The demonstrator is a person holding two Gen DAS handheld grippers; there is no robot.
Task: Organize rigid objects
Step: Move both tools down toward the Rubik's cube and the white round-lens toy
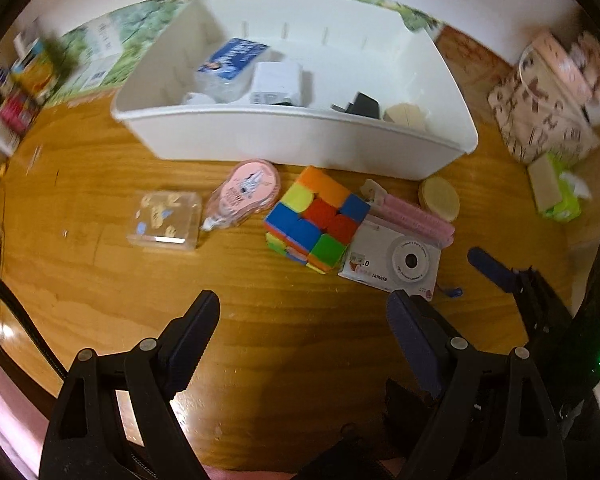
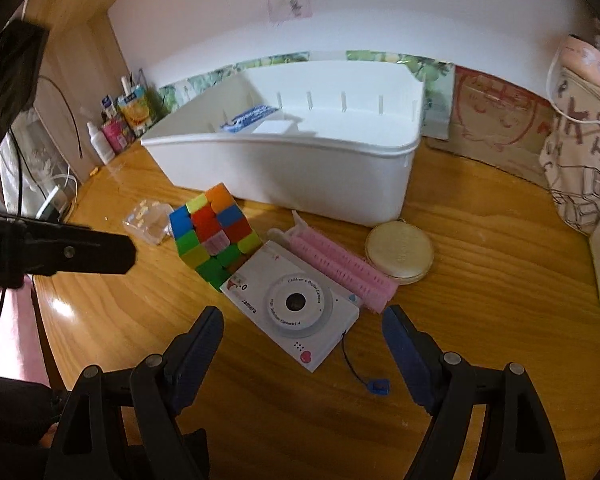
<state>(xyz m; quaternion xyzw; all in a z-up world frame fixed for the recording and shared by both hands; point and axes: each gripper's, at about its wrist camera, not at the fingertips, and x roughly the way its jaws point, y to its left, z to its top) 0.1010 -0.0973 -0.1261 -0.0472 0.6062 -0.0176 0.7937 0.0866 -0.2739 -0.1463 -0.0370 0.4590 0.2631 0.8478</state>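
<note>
Two hand-held grippers, left (image 1: 302, 308) and right (image 2: 302, 320), both released, poised above toy camera (image 2: 296, 304).

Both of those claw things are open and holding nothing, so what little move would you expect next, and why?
Probably the right gripper eases forward to bring its jaws around the white toy camera. Its jaws stand open and empty, and the camera lies flat on the wooden table just ahead of them, nearest of the loose things outside the white bin. The left gripper is also open, with only bare table between its jaws.
</note>
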